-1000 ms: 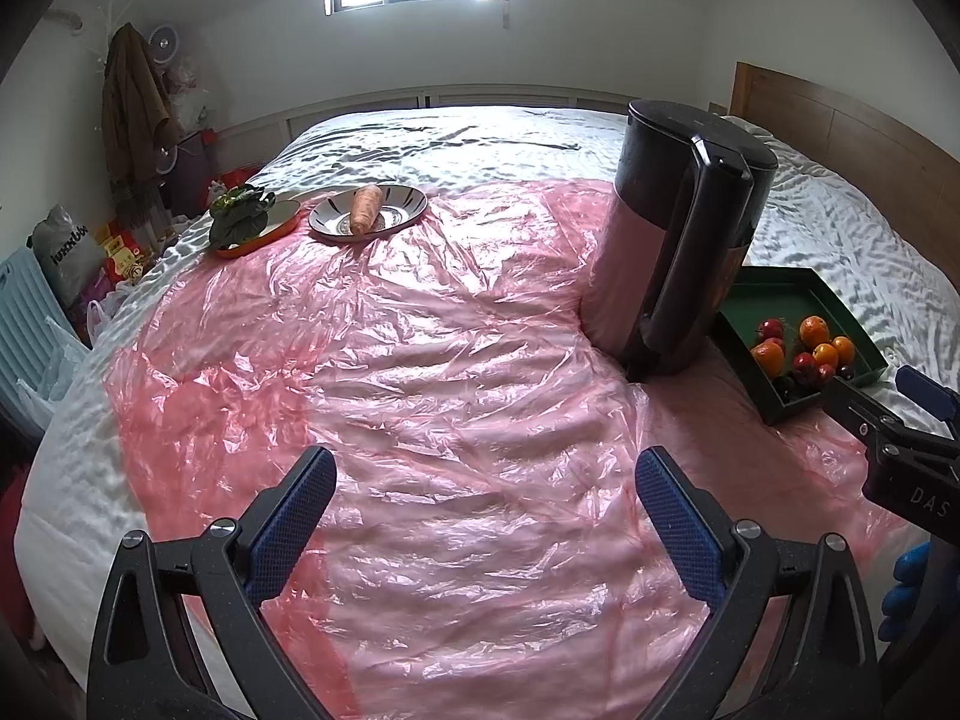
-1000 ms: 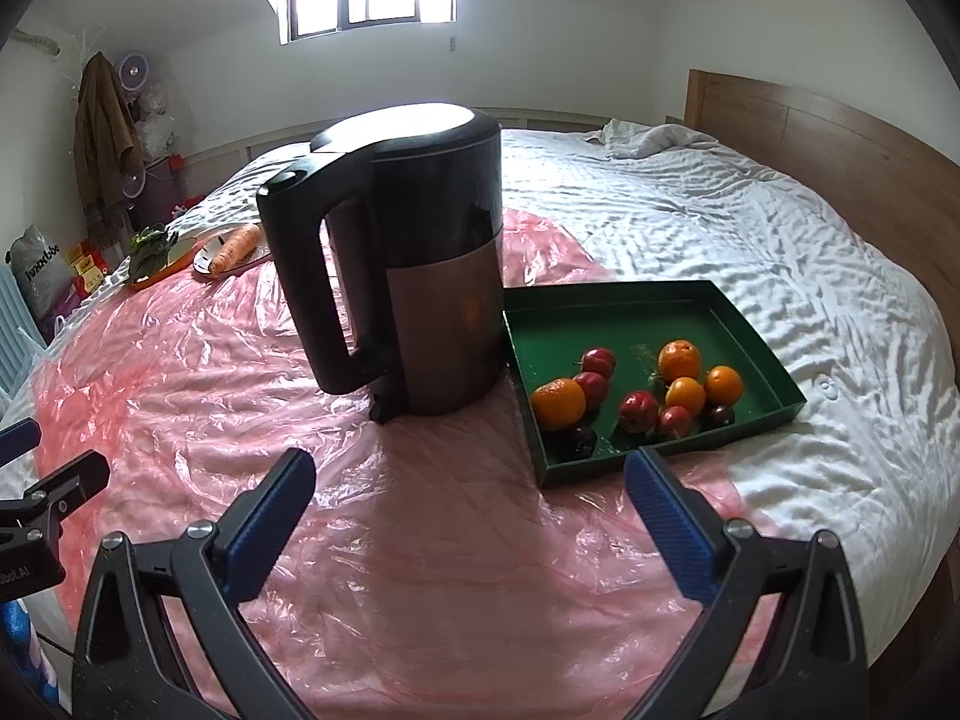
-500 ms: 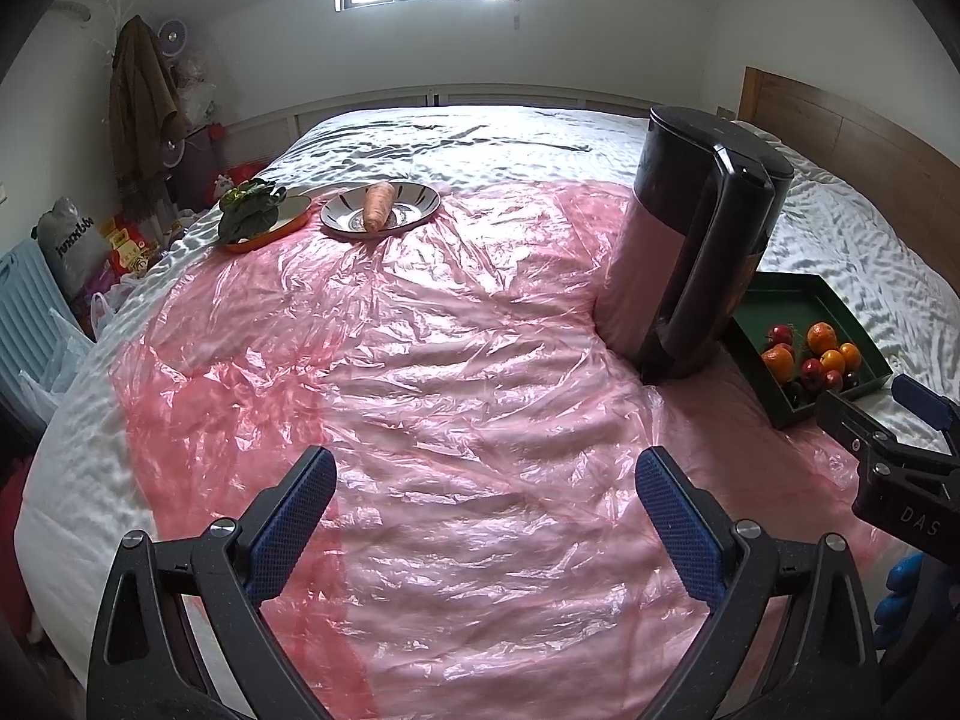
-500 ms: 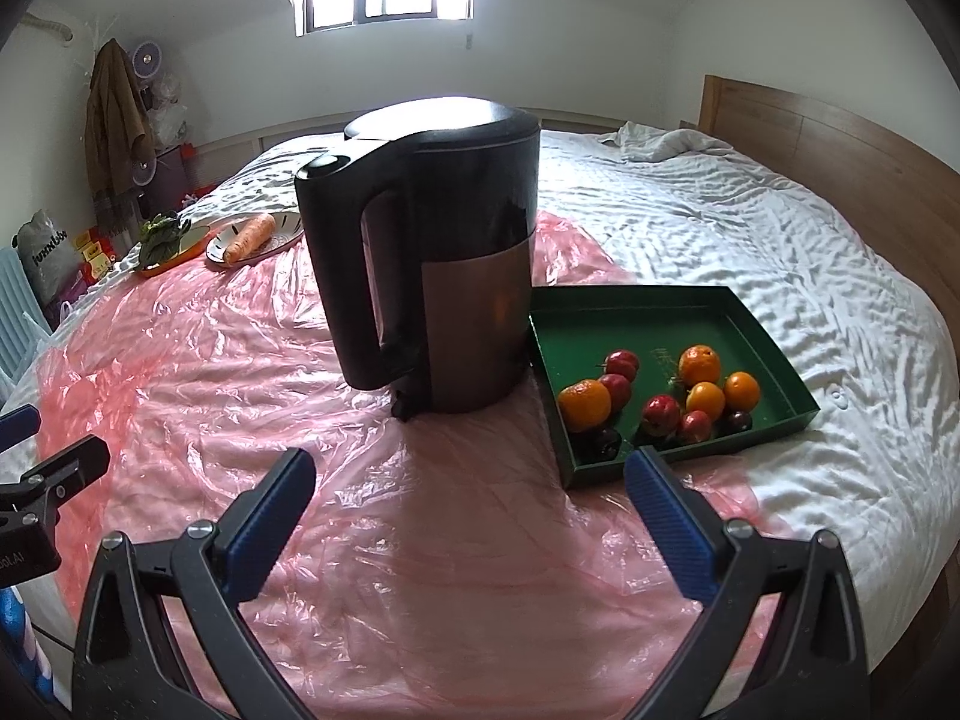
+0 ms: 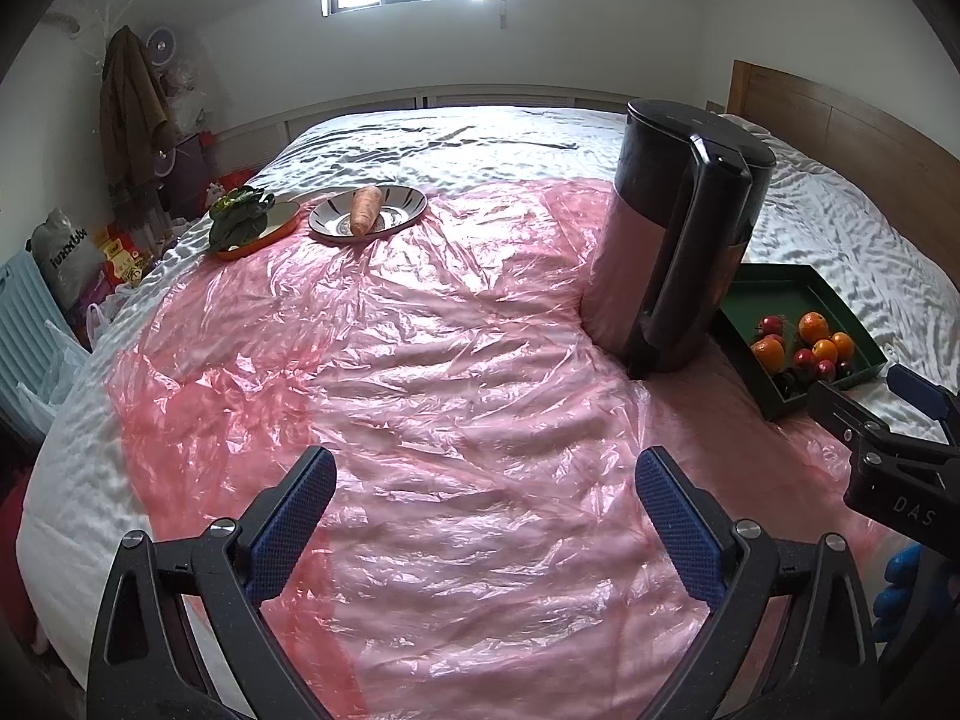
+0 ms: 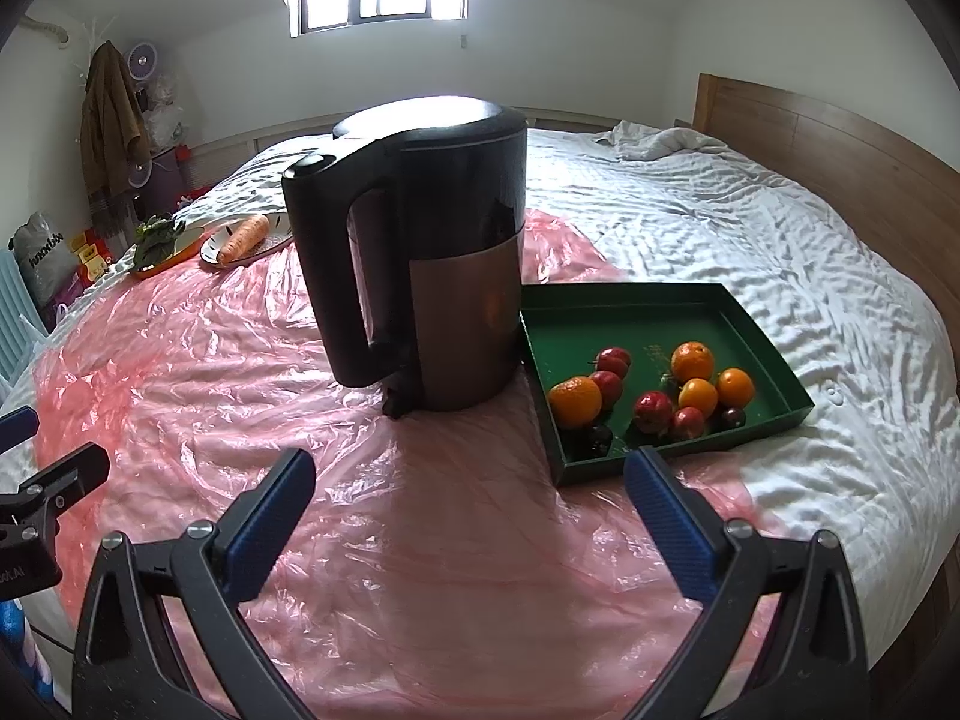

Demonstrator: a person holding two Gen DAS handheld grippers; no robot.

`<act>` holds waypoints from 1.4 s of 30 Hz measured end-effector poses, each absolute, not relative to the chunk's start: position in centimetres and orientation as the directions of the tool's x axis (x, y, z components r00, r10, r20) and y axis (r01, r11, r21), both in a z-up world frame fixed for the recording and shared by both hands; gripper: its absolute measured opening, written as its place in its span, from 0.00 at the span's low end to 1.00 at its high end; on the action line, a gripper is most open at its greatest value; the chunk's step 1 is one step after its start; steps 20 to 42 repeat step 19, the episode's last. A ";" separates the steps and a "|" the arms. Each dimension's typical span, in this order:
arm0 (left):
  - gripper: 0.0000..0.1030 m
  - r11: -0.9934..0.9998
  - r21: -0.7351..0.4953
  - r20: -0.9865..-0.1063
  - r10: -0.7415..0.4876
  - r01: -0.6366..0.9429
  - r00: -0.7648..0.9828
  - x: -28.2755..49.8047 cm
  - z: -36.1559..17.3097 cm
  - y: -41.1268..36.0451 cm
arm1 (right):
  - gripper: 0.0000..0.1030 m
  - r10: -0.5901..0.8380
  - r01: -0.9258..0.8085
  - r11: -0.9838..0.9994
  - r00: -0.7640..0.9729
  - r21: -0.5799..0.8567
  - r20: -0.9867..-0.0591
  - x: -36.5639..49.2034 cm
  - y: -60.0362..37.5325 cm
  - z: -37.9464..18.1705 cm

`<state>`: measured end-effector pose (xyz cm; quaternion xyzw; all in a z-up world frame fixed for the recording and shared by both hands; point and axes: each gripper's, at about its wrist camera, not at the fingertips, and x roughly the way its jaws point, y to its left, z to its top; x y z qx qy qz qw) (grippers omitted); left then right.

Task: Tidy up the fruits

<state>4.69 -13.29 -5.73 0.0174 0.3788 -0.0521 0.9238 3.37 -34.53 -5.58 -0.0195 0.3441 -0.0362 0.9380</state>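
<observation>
Jaws of both grippers wide apart, empty; fruits (image 6: pixel 654 393) in green tray (image 6: pixel 630 306) just beyond right gripper (image 6: pixel 471 480).

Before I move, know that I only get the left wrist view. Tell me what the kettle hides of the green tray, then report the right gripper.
Observer: The green tray is bare across its far half. All the fruit sits bunched at the near end.
Operator: Count it by kind.
Observer: Four oranges, four red fruits and two dark ones.
Operator: Now the right gripper.
Observer: The right gripper is wide open and holds nothing.
</observation>
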 end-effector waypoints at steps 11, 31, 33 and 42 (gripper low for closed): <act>0.95 0.989 0.004 -0.703 -0.104 0.150 0.704 4.5 -5.7 -15.0 | 1.00 -0.105 0.080 0.994 0.760 -0.068 -0.641 3.1 -35.5 -5.5; 0.95 0.987 0.007 -0.701 -0.111 0.162 0.704 4.5 -5.5 -15.9 | 1.00 -0.115 0.093 0.993 0.760 -0.069 -0.640 3.0 -36.1 -5.5; 0.95 0.987 0.007 -0.701 -0.111 0.162 0.704 4.5 -5.5 -15.9 | 1.00 -0.115 0.093 0.993 0.760 -0.069 -0.640 3.0 -36.1 -5.5; 0.95 0.987 0.007 -0.701 -0.111 0.162 0.704 4.5 -5.5 -15.9 | 1.00 -0.115 0.093 0.993 0.760 -0.069 -0.640 3.0 -36.1 -5.5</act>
